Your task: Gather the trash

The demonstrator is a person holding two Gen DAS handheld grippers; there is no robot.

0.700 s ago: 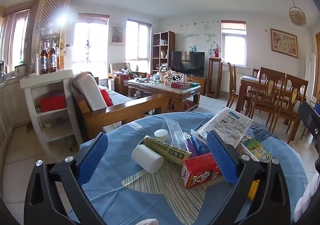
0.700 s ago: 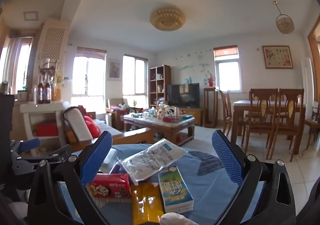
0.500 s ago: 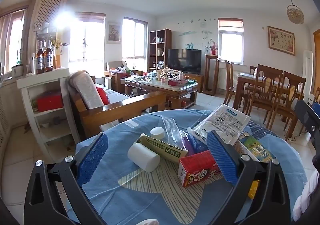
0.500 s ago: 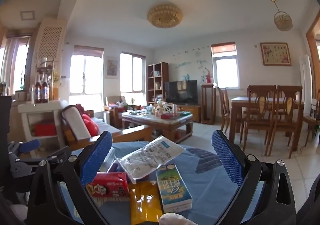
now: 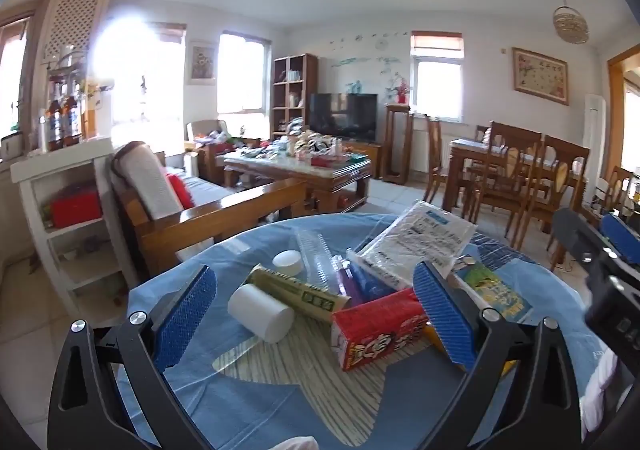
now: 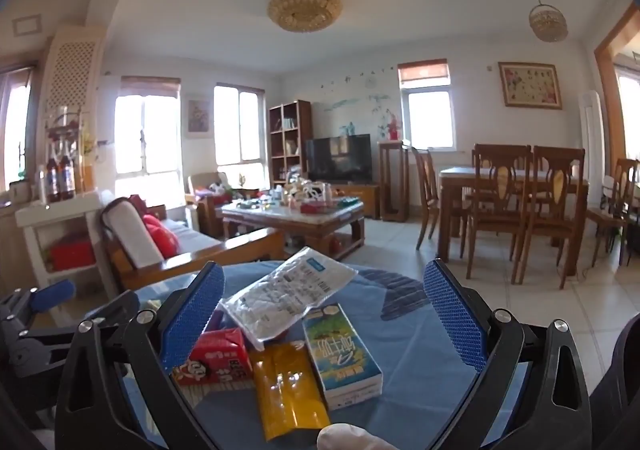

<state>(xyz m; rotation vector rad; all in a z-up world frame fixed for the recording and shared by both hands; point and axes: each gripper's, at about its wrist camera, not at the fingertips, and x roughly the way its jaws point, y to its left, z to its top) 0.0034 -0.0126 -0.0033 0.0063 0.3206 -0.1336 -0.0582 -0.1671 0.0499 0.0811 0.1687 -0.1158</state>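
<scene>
Since the earlier frames both of my claws have shifted only slightly over the counter (image 5: 168, 294), and none of the trash on it has changed place. I hold my left claw (image 5: 316, 314) with its blue pads spread wide, gripping nothing. Between them lies a white cylinder (image 5: 260, 313) on the blue cloth, with a green-and-gold carton (image 5: 298, 292) just behind it and a white cap (image 5: 286, 260) further back. A red box (image 5: 380, 328) sits tilted just inside my right-hand pad, which partly covers it. Behind that, purple and blue wrappers (image 5: 356, 282) poke out from under a clear printed bag (image 5: 420, 246), which leans toward the far edge of the counter.

My right claw (image 6: 324, 314) is also spread wide and holds nothing. Between its pads I see the same clear printed bag (image 6: 288, 298) lying over the upper ends of a green milk carton (image 6: 340, 354) and a yellow packet (image 6: 286, 386), which lie side by side near the counter's near edge. The red box (image 6: 216, 358) lies just beside the yellow packet, by my left-hand pad. Part of my left claw shows at the left edge of this view.
</scene>
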